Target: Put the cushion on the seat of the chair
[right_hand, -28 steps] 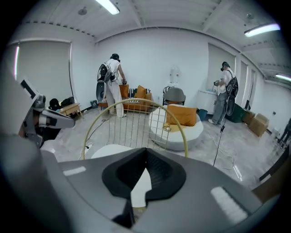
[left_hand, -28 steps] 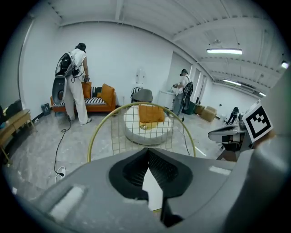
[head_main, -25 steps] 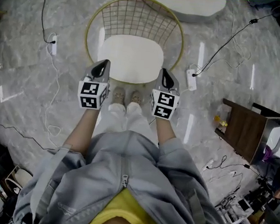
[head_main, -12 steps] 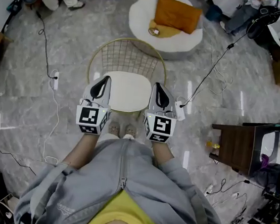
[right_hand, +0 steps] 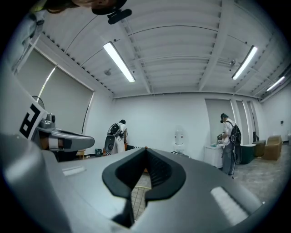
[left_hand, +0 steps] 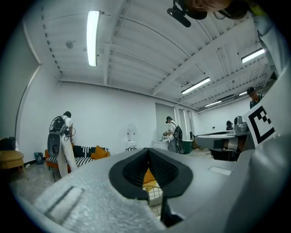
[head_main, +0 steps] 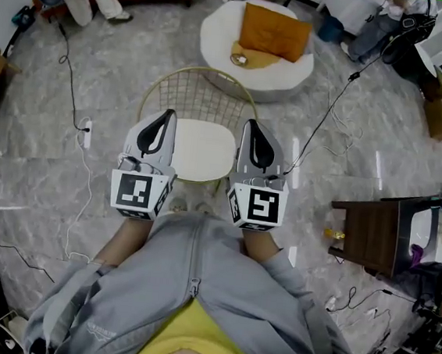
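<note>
Fetch step, not yet begun: left gripper (head_main: 167, 116) and right gripper (head_main: 253, 126), jaws pressed together on nothing, flank the chair (head_main: 199, 98) and its bare seat (head_main: 201, 151). The cushion (head_main: 274, 30) lies beyond on a white stool (head_main: 219, 32) (next, likely: reach over, spread, pinch).

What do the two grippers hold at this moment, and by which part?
Nothing is held. The left gripper and the right gripper are both shut and empty; the orange cushion lies apart, beyond the chair.
</note>
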{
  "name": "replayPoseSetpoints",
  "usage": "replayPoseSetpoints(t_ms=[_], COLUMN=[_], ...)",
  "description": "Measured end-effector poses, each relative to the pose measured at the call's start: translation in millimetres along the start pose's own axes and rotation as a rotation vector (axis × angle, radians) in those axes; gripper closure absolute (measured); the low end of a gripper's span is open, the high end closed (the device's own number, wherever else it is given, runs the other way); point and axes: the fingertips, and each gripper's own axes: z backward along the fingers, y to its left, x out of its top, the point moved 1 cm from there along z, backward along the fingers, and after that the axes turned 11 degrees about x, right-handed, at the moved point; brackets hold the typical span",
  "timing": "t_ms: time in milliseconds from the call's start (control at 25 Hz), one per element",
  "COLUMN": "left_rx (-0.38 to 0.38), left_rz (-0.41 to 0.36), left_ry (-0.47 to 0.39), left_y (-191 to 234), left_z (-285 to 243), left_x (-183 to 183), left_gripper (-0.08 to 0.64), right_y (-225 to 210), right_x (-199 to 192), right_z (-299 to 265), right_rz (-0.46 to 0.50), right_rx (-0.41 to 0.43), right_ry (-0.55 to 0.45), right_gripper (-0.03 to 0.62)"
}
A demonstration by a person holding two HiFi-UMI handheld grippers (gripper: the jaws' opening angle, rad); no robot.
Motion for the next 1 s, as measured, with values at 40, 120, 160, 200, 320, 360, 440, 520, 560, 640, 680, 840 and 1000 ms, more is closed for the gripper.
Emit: replayPoseSetpoints(t_ms=[40, 120, 160, 200, 320, 360, 440, 520, 560, 640, 680, 840, 1000], left_rx=[-0.002, -0.007, -0.009, -0.012, -0.021, -0.024, -0.030, -0.035, -0.037, -0.040, -0.041, -0.045, -0.034], left_rz=[0.001, 0.002, 0.002, 0.002, 0.000, 0.000, 0.002, 0.003, 0.003, 0.003, 0.002, -0.001, 0.001], left_ry=[-0.008, -0.019, -0.023, -0.026, -0.029, -0.026, -0.017, -0.010, -0.008, -0.006, -0.006, -0.001, 0.007], left_y=[-1, -4, -5, -7, -12, -14, -17, -19, -20, -23, -24, -31, -34], left_z=[1, 1, 1, 1, 1, 1, 2, 2, 2, 3, 4, 9, 14], left_x=[3, 7, 9, 10, 9, 8, 5, 2, 2, 1, 0, -6, -5], left_gripper=[0.554, 0.554, 0.554, 0.554, 0.554, 0.554, 0.554, 0.554, 0.554, 0.554, 0.554, 0.554, 0.554], right_y=[1, 3, 4, 5, 5, 5, 5, 5, 4, 3, 2, -2, -6], right_x=[5, 10, 11, 10, 2, -1, -4, -5, -6, -7, -7, -7, -5], right_z=[0, 1, 1, 1, 3, 4, 6, 8, 9, 11, 13, 22, 29], right_rz=[0.004, 0.015, 0.025, 0.036, 0.018, 0.006, 0.001, -0.001, -0.007, -0.017, -0.019, -0.030, -0.014], right_rx=[0.003, 0.010, 0.015, 0.019, 0.027, 0.027, 0.029, 0.032, 0.032, 0.032, 0.032, 0.040, 0.049], right_ry=[-0.009, -0.017, -0.017, -0.012, 0.006, 0.010, 0.015, 0.017, 0.019, 0.020, 0.017, 0.010, 0.006], right_gripper=[0.592, 0.592, 0.592, 0.594, 0.594, 0.594, 0.594, 0.594, 0.594, 0.594, 0.594, 0.594, 0.594])
